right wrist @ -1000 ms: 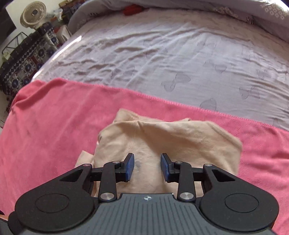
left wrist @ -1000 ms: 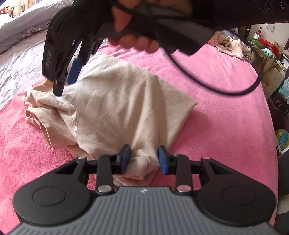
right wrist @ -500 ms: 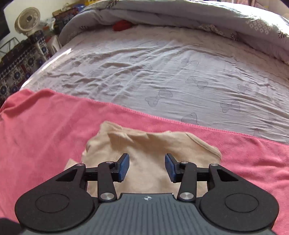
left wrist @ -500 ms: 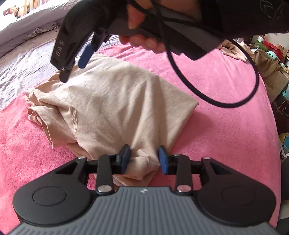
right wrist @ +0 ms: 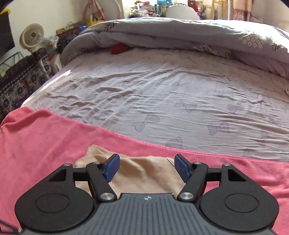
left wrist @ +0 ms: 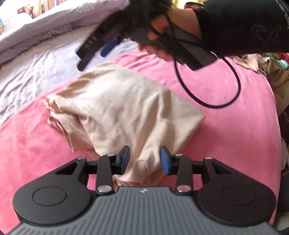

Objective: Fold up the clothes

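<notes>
My left hand-held gripper loosely straddles the shirt's near corner, unclenched; my right hand-held gripper, just opened, hangs empty beyond the shirt's far end.

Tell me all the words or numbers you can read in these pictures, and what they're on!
No text reads clearly.
White letters run along the side of the right claw; motion blur makes them unreadable.
A pale printed design shows on the black sleeve; it forms no readable letters.
A small emblem sits on each claw's grey body; it is a symbol, not a word.
The boxes and bottles in the far clutter are too small to read.
</notes>
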The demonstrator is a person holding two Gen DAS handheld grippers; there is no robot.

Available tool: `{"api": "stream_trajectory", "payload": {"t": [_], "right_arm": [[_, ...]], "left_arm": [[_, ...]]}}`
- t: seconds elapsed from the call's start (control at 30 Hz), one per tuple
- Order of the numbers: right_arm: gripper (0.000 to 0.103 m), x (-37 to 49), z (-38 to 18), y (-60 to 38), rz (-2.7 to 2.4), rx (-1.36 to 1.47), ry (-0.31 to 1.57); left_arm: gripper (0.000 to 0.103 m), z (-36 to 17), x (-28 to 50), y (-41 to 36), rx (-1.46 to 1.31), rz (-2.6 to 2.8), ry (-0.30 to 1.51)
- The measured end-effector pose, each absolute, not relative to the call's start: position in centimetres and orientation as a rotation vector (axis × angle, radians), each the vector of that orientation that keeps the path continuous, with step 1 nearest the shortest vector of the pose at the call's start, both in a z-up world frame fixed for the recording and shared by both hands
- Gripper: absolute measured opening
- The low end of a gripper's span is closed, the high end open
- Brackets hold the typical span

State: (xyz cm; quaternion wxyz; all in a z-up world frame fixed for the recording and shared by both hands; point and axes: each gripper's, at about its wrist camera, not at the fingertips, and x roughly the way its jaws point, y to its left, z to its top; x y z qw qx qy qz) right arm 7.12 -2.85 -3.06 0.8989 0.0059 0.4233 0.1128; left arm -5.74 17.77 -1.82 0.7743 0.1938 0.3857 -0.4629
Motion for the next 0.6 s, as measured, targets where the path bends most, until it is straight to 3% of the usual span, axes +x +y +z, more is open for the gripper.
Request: {"api": "stream_trajectory", "payload": {"t": [0.2, 0.37, 0.47, 0.6], "right_arm": [[0.066, 7.6, -3.4, -6.0, 0.449, 0.128, 0.956], [0.065, 9.2, -7.5, -5.7, 0.544, -0.177, 1.055], [0.067, 8.6, -6.8, -7.4, 0.461, -0.196, 1.053], [0.070, 5.7, -4.1, -7.7, 0.369, -0.200, 0.990]], "left_arm": [[0.047, -1.2, -0.2, 15.1, 0.444, -0.938, 0.744], [0.050, -5.1, 1.6, 15.5, 0.534, -0.882, 0.776], [0.050, -4.8, 1.3, 16.6, 0.566, -0.874, 0.779], [0.068, -3.6, 2.1, 17.5, 0.627, -0.776, 0.792]]}}
